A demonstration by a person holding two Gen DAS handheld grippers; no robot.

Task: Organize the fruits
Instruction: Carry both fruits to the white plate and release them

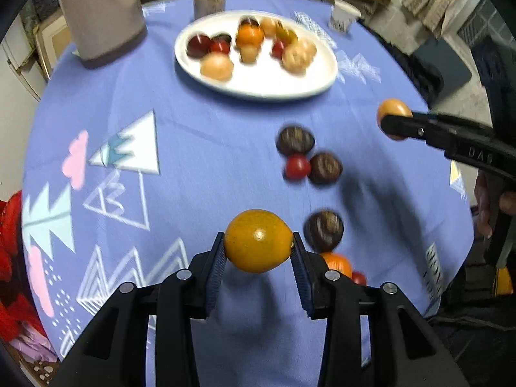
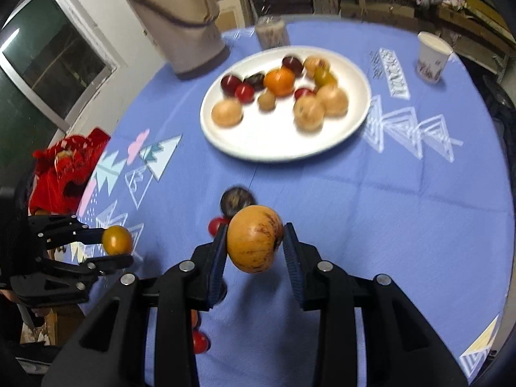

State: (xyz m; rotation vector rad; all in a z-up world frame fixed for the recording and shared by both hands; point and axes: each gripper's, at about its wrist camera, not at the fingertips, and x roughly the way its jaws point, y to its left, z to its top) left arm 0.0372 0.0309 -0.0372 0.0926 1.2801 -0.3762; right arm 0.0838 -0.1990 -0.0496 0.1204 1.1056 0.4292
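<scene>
Plate (image 1: 258,87) ahead and beyond, straight out along my left tool (image 1: 258,251): that is what the next move turns on, as I judge it. In the left wrist view this tool is closed on a yellow-orange citrus (image 1: 258,240), its pads pressing both sides, the fruit clear of the blue tabletop (image 1: 200,161). The citrus is smooth, nearly round, slightly wider than tall, so its long axis runs across the pads. Between me and the white plate lie dark round fruits (image 1: 295,140) and a small red one (image 1: 297,167), loose on the cloth. My right tool (image 1: 395,119) shows at the right edge, clamped on a smaller orange fruit (image 1: 393,109).

In the right wrist view the right tool (image 2: 254,245) grips that fruit (image 2: 254,242): orange-tan, speckled with reddish streaks, squat, held above the tabletop. The plate (image 2: 283,148) lies ahead and slightly left, already carrying a dozen or so mixed fruits. Both hands look about equally far from it. My left tool (image 2: 119,248) appears far left with its citrus (image 2: 116,239).
</scene>
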